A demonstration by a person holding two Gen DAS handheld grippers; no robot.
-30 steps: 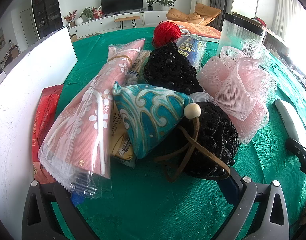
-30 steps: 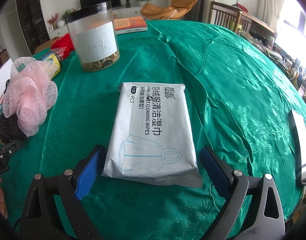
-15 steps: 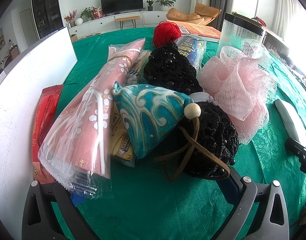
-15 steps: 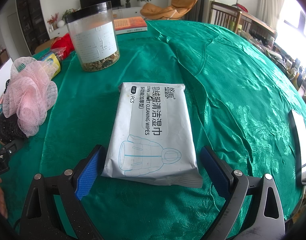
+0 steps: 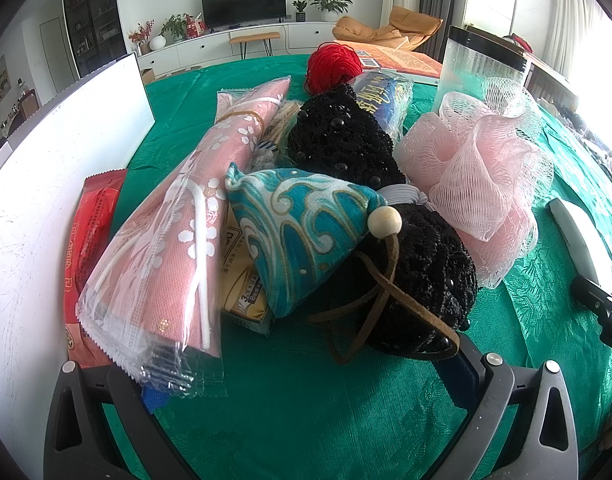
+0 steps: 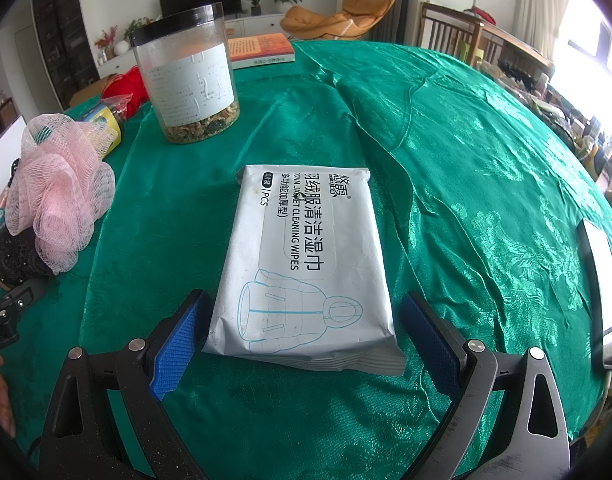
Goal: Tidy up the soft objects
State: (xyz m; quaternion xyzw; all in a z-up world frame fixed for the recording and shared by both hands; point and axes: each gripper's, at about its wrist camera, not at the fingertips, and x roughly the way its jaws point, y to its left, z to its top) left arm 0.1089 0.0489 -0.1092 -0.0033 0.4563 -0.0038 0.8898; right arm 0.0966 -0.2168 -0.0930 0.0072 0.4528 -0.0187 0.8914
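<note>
Fingers [image 5: 155, 394] part-hidden under pink packet [image 5: 173, 236].

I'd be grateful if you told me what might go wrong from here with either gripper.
1. The right gripper is open around the near end of the wipes pack; closing there may only pinch the floppy end, so the pack could sag or slip.
2. The left gripper is open near the pile; the pouch has a cord that could snag and drag neighbours.

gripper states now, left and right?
Left hand-held gripper: open, holding nothing, facing the pile.
Right hand-held gripper: open, straddling the wipes pack, not clamped.
</note>
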